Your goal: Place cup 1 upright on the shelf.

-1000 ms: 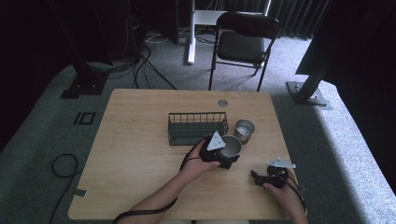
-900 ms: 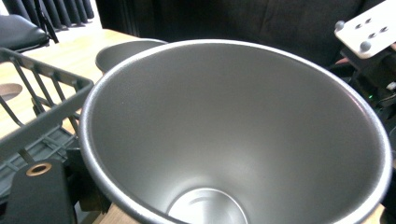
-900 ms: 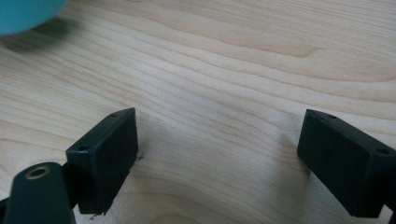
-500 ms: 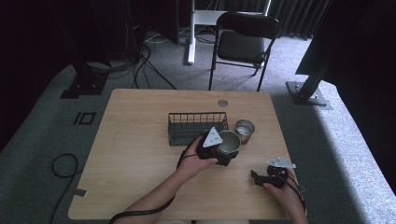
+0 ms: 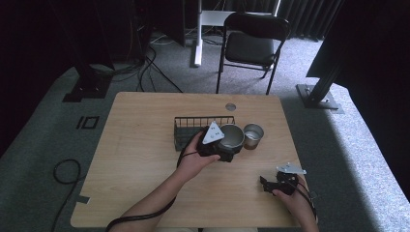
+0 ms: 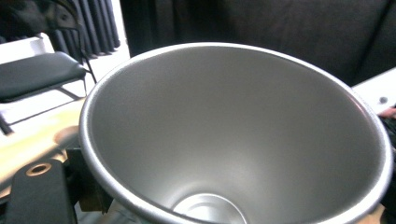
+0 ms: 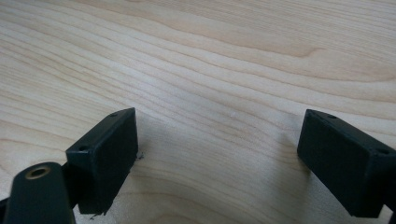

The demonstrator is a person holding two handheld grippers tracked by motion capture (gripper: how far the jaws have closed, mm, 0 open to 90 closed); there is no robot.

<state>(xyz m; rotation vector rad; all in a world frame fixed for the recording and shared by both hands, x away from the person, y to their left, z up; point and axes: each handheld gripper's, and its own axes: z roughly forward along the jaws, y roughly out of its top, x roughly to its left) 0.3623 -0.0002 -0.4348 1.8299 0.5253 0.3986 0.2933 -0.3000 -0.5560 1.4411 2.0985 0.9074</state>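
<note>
The left gripper [image 5: 227, 147] is clamped on the rim of a steel cup [image 5: 232, 137], held just right of the wire basket [image 5: 193, 126] and beside a second cup [image 5: 253, 135]. The right gripper [image 5: 270, 183], jaws wide apart and empty, rests on the table [image 5: 145, 145] near right.

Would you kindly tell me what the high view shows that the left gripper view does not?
The high view alone gives the wire basket, the second smaller cup, the right gripper resting apart with open jaws, and the left gripper itself. The left gripper view alone looks into the held cup's bare inside, down to its base. Both share that steel cup, the wooden table and the black chair.
</note>
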